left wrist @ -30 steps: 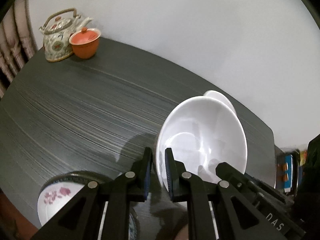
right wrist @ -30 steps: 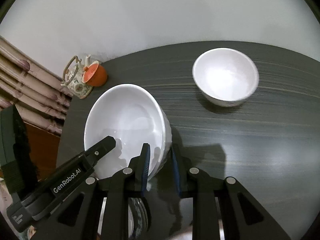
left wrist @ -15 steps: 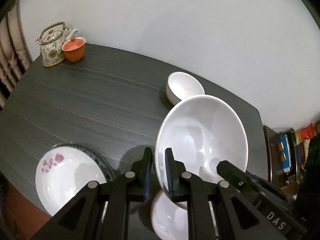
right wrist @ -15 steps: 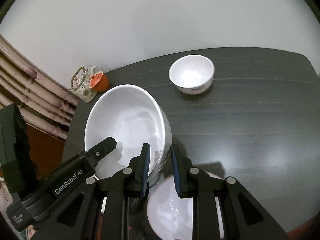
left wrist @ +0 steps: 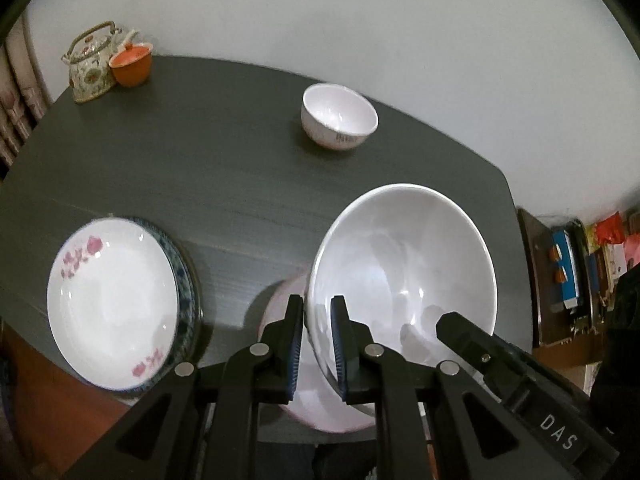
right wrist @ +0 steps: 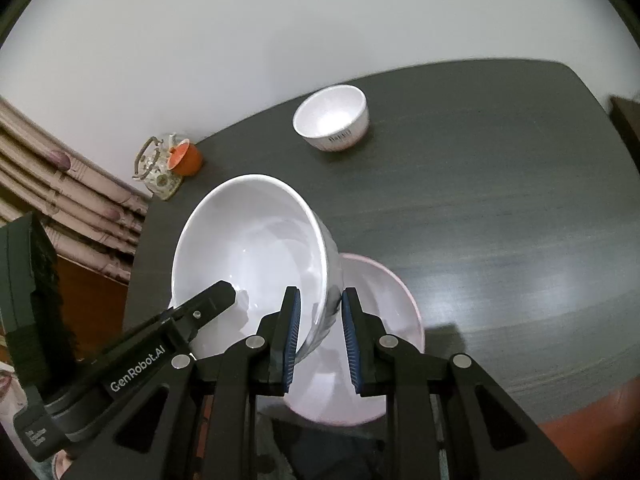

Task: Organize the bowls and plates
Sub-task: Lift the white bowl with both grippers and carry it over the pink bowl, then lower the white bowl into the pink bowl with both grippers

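Both tools have carried the large white bowl (left wrist: 404, 272) back across the desk (left wrist: 200, 168); it now hangs tilted above a pink-rimmed plate (right wrist: 384, 320). Left tool (left wrist: 317, 344) and right tool (right wrist: 318, 334) each pinch its rim on opposite sides. A small bowl (left wrist: 339, 115) sits farther back, a floral plate (left wrist: 112, 304) at left.

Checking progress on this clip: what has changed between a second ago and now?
Both grippers, left and right, have carried the large white bowl back toward the table's near edge; it now hangs over a pink-rimmed bowl that has come into view. The small bowl looks farther off, and the floral plate shows fully. Unchanged: both jaws stay clamped on the bowl's rim; the teapot and orange cup have not moved.
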Available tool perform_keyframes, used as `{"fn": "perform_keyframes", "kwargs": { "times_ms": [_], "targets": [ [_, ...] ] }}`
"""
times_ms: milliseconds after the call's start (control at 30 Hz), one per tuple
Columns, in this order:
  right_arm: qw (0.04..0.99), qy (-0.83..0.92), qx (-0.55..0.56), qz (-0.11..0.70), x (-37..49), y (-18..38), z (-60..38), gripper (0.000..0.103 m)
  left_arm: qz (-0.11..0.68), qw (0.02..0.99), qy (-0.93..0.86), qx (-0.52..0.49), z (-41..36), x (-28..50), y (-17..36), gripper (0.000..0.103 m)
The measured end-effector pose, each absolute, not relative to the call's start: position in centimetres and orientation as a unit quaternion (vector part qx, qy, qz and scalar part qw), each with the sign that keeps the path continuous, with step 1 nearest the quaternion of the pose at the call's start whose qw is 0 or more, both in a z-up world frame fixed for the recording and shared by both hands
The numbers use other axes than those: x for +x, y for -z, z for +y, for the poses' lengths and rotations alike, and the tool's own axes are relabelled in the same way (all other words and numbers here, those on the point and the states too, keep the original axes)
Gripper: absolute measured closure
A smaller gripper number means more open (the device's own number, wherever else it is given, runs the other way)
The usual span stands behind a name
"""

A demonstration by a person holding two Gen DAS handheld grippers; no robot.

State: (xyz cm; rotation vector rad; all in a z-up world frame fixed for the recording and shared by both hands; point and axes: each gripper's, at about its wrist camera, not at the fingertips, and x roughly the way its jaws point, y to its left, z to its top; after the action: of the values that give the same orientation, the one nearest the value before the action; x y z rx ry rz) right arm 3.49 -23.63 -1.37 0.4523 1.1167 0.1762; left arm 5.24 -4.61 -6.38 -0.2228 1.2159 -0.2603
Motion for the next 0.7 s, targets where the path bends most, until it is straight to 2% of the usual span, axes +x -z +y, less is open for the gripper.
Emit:
{"fn": "perform_keyframes", "kwargs": {
  "times_ms": [700],
  "targets": [
    [0.792, -0.053, 0.182, 0.580, 1.9, 8.2, -22.8, 0.083, 0.627, 0.770, 0.099, -0.073, -5.4, 5.0, 13.0, 0.089]
  ]
}}
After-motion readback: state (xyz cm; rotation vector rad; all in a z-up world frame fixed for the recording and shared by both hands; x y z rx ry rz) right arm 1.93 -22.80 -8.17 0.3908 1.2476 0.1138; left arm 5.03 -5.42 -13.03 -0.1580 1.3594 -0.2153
